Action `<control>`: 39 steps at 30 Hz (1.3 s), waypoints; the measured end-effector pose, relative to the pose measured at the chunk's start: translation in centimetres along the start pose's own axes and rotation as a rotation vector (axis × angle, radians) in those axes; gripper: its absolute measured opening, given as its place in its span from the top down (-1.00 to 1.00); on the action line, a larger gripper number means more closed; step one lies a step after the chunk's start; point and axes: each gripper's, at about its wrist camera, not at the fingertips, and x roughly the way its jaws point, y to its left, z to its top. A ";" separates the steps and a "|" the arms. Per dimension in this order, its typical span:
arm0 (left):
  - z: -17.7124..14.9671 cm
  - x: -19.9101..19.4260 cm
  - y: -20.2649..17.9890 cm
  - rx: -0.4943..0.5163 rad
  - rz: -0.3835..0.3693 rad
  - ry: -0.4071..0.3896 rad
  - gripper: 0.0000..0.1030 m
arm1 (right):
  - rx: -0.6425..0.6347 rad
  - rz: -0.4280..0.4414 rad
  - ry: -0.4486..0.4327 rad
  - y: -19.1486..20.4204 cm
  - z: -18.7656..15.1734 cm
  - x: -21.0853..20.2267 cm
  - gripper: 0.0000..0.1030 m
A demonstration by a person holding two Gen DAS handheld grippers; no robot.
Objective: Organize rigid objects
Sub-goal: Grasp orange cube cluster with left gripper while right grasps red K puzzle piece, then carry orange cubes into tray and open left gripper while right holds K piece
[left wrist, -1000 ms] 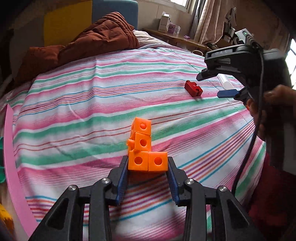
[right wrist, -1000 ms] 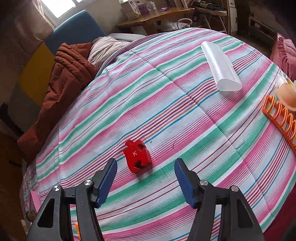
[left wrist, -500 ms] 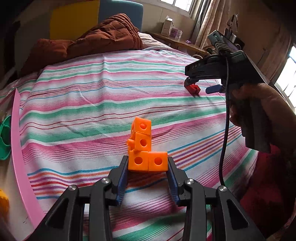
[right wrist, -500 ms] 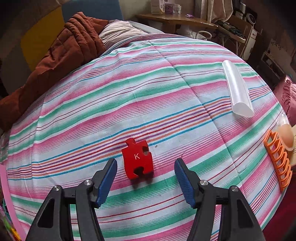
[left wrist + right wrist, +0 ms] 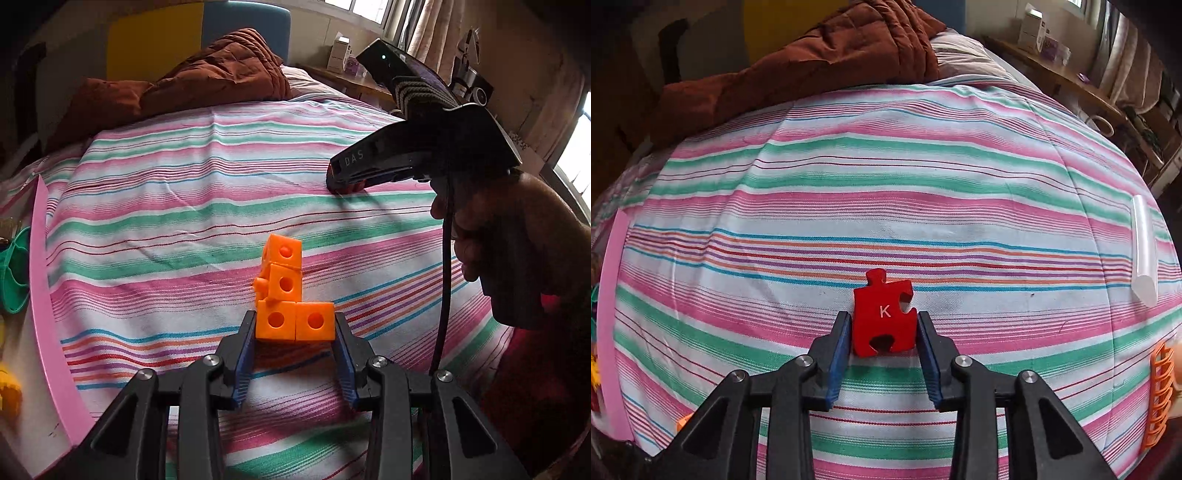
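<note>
My left gripper is shut on a piece made of several joined orange cubes, held over the striped bedsheet. My right gripper is shut on a red puzzle piece marked K, which rests on the sheet. In the left wrist view the right gripper is down on the sheet at the far right, with a sliver of the red piece showing under its tip.
A pink board edge with a green item and a yellow one lies at the left. A translucent white tube and an orange rack lie at the right. A brown quilt is bunched at the far side.
My right gripper moved forward and down and closed on the red puzzle piece. My left gripper kept hold of the orange cubes and shifted a little.
</note>
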 end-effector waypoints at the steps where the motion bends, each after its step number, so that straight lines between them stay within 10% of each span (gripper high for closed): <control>1: -0.1 -0.2 0.1 -0.005 0.002 0.002 0.24 | 0.000 0.002 -0.002 -0.1 -0.1 0.0 0.29; 39: -3.5 -12.9 9.9 -0.262 0.235 -0.176 0.24 | -0.185 -0.153 -0.060 2.9 -1.0 -0.2 0.37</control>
